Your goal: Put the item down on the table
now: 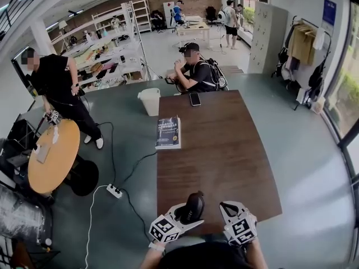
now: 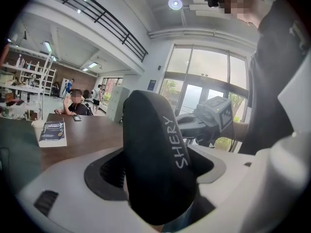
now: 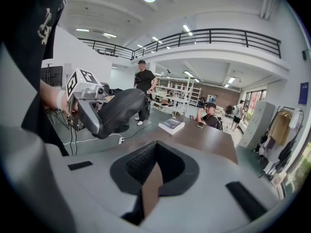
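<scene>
A black elongated soft case (image 1: 194,205) with white "SHERY" lettering (image 2: 155,154) is clamped between the jaws of my left gripper (image 1: 188,213). It stands upright above the near edge of the brown table (image 1: 224,144). In the right gripper view the case (image 3: 116,111) and the left gripper (image 3: 90,108) hang at the left, above the floor and table edge. My right gripper (image 1: 230,209) floats beside it over the near edge. Its jaws (image 3: 154,178) are closed together with only a thin slit and nothing held.
A book (image 1: 168,132) lies at the table's left edge and a phone (image 1: 194,98) at the far end, in front of a seated person (image 1: 196,72). A white bin (image 1: 149,101), a power strip (image 1: 114,191) and a round wooden table (image 1: 53,156) stand at the left.
</scene>
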`<move>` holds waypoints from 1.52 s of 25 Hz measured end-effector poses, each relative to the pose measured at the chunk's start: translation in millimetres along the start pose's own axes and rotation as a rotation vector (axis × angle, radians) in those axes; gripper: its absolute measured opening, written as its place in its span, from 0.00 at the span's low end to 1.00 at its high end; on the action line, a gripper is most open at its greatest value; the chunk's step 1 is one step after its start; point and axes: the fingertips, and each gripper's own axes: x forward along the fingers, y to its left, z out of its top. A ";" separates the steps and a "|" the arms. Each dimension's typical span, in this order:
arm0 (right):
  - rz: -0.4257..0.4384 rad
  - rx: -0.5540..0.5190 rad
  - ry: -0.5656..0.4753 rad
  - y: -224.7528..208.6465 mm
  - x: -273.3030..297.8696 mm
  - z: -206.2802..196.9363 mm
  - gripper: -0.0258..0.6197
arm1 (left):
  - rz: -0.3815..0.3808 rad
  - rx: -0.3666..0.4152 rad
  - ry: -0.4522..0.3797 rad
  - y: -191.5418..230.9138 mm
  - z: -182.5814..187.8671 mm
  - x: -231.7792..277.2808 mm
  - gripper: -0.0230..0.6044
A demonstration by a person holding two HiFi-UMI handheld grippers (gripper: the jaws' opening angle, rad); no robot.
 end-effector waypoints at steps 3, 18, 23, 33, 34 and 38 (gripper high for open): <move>-0.013 0.013 0.005 -6.9 1.6 -2.6 0.02 | -0.021 0.006 0.011 3.0 -1.2 8.2 0.63; -0.088 0.060 0.041 -26.0 -5.4 -23.9 0.02 | -0.070 0.016 0.100 19.2 -25.3 38.7 0.63; -0.111 0.079 0.043 -36.2 -10.9 -28.7 0.02 | -0.076 0.020 0.128 23.0 -29.3 51.2 0.63; -0.136 0.088 0.049 -41.9 -12.4 -34.1 0.02 | -0.057 -0.011 0.212 40.1 -56.5 65.8 0.63; -0.138 0.090 0.050 -42.2 -13.6 -34.8 0.02 | -0.054 -0.014 0.223 41.8 -59.7 67.5 0.63; -0.145 0.094 0.044 -44.1 -17.0 -35.6 0.02 | -0.046 -0.029 0.267 48.4 -74.1 71.2 0.63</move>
